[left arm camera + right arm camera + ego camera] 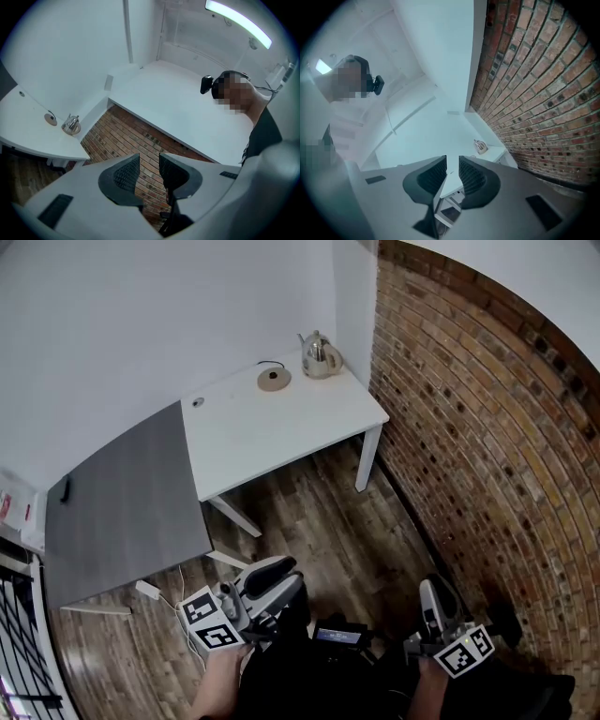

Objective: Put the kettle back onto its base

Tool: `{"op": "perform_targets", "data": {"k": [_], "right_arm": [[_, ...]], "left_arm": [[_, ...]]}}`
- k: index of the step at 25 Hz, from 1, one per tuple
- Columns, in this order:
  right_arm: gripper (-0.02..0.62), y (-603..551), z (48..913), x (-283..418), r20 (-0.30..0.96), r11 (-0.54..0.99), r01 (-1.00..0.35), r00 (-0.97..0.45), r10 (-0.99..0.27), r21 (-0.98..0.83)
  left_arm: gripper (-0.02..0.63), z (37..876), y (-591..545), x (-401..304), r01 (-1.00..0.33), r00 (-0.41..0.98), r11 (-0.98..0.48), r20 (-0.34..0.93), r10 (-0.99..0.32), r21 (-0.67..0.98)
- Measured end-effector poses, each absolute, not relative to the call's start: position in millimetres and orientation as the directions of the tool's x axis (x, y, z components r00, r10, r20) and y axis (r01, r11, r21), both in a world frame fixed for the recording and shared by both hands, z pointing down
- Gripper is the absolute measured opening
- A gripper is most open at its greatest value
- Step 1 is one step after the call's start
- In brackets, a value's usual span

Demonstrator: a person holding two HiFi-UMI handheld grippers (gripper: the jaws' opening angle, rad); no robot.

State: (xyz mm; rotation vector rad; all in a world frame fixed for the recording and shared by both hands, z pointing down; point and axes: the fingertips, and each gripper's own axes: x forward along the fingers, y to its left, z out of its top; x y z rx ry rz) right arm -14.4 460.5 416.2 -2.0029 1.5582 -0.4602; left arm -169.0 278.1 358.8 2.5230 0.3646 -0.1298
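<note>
The steel kettle (320, 356) stands at the far right corner of the white table (281, 432), close to the brick wall. Its round base (274, 380) lies just left of it, with a black cord behind. Both grippers are far from the table, down at the near edge of the head view. My left gripper (274, 579) has its jaws apart with nothing between them, and in its own view the kettle (71, 124) and the base (50, 118) show small at the left. My right gripper (440, 599) also holds nothing, its jaws a narrow gap apart, with the kettle (480, 146) distant.
A grey table (122, 502) adjoins the white one on the left. The brick wall (469, 427) runs along the right side. A white power adapter (148, 591) with a cord lies on the wooden floor (328, 531) near the left gripper.
</note>
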Motion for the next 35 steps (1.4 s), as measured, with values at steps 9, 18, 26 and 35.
{"op": "perform_targets", "data": {"k": [9, 18, 26, 35], "right_arm": [[0.075, 427.7, 413.4, 9.0, -0.028, -0.218, -0.781, 0.288, -0.957, -0.586], [0.075, 346.4, 398.1, 55.8, -0.009, -0.242, -0.797, 0.297, -0.955, -0.553], [0.075, 284.5, 398.2, 76.4, 0.009, -0.264, -0.794, 0.309, -0.951, -0.547], [0.075, 240.9, 411.3, 83.9, 0.047, -0.275, -0.783, 0.301, -0.953, -0.559]], "left_arm": [[0.126, 365.0, 238.0, -131.3, 0.35, 0.936, -0.739, -0.248, 0.25, 0.576], [0.126, 360.0, 151.9, -89.3, 0.385, 0.92, -0.714, -0.309, 0.243, 0.585], [0.143, 362.3, 77.9, -81.1, 0.361, 0.927, -0.715, -0.315, 0.204, 0.599], [0.143, 381.8, 35.2, -75.4, 0.33, 0.94, -0.695, -0.293, 0.178, 0.639]]}}
